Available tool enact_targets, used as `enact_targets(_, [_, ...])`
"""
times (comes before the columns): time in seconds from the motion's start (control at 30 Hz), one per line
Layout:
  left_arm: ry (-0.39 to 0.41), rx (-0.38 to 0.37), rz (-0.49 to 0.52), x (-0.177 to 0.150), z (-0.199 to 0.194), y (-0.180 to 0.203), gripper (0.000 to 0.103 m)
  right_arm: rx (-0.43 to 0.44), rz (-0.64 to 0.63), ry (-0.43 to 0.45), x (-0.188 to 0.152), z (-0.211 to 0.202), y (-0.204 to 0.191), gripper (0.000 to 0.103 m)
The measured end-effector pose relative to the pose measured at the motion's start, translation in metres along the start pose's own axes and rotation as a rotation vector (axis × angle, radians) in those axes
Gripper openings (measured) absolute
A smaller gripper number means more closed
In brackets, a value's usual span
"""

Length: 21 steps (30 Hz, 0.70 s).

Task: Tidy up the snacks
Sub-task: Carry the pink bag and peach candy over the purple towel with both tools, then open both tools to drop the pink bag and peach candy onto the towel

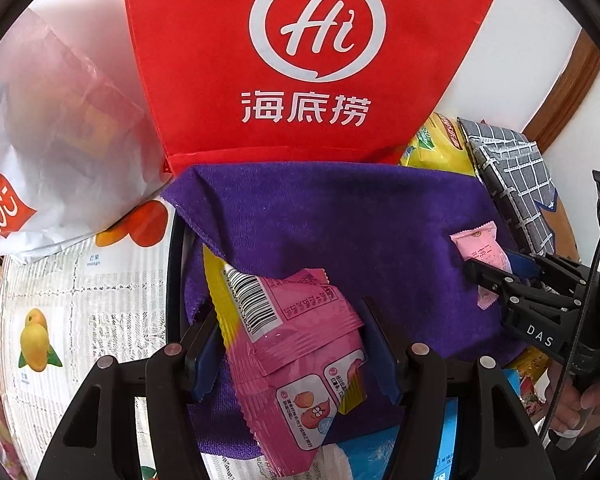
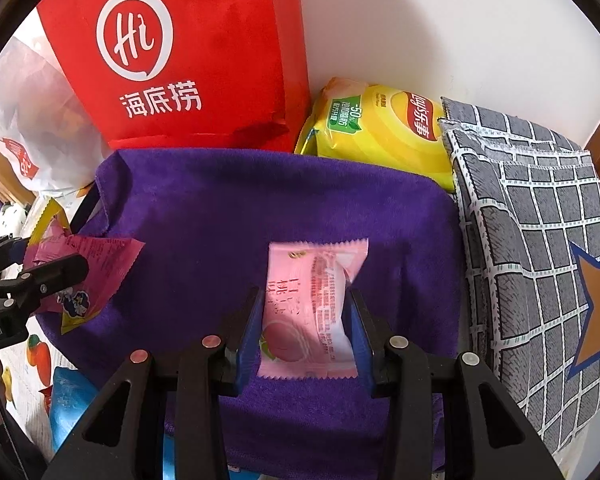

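Left gripper [image 1: 296, 344] clamps crinkly pink packet [image 1: 292, 360]; right gripper [image 2: 306, 332] clamps pale sachet [image 2: 312, 312], over fuzzy purple towel [image 2: 260, 208].

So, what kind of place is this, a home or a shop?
Probably a home, on a table against a white wall. A fruit-print tablecloth covers the table, a red Haidilao takeaway bag and a yellow Lay's chip bag stand at the back, and wooden trim runs along the wall.
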<state>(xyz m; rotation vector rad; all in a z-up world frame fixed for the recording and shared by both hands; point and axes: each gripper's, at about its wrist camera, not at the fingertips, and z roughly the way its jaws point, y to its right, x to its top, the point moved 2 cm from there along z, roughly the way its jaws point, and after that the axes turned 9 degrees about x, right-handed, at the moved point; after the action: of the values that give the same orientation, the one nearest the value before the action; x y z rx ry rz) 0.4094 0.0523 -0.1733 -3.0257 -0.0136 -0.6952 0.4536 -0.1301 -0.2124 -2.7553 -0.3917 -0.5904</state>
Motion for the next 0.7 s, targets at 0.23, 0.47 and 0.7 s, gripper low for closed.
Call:
enact_targets(0.23, [-0.007,0.004,0.009,-0.001,0.003,0.003,0.062,-0.006,-0.003,-0.012,-0.001,0.003,-0.001,0.041])
enact_targets(0.47, [-0.023,-0.010,0.003,0.000,0.004,0.002,0.062,-0.005,-0.013,-0.003,-0.001,0.001,-0.005,0.045])
enact_targets(0.7, [-0.014,-0.024,-0.012,0.000,-0.006,0.000,0.078,0.019,-0.007,0.043,0.002,-0.020,-0.009,0.057])
